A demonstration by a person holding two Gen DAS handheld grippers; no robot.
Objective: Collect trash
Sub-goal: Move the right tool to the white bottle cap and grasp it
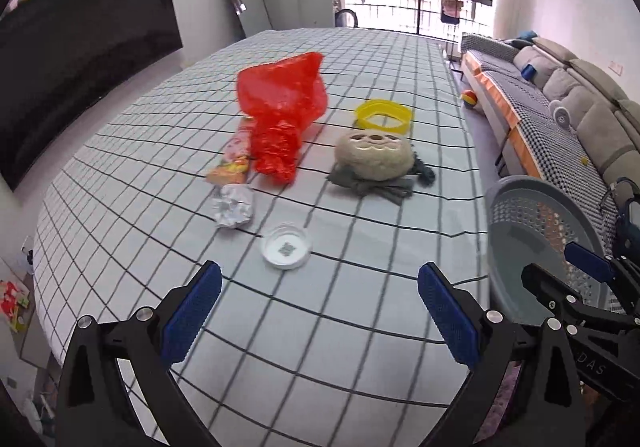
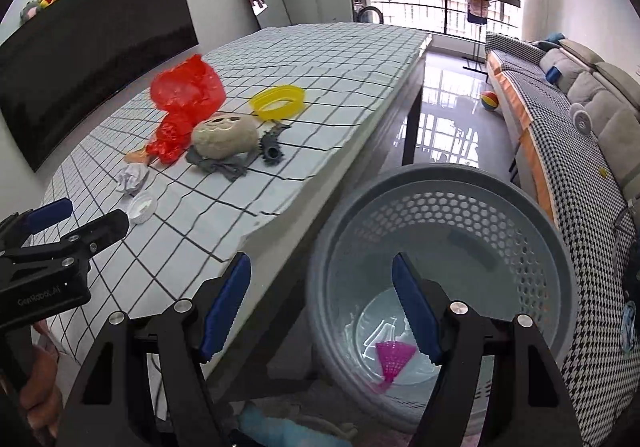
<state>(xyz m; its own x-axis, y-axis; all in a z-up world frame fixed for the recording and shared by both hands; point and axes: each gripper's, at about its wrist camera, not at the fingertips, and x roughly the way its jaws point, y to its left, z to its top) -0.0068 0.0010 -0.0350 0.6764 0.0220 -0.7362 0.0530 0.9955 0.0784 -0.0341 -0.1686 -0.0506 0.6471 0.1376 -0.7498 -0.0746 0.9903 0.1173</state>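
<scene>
- The grey basket stood on the floor just beside the table edge, at about 5 o'clock in the right wrist view
- In its bottom lay a pink mesh piece on something clear and pale that could not be told apart
- The right gripper hung over the basket rim, jaws wide, nothing between them
- The left gripper hung over the checked cloth, jaws wide and empty
- A white lid lay open side up at 12 o'clock from the left gripper, close ahead
- A crumpled paper ball lay at 11 o'clock of the lid, with a snack wrapper and red bag beyond, touching each other
- A yellow ring, empty, sat at 1 o'clock, behind a plush toy
</scene>
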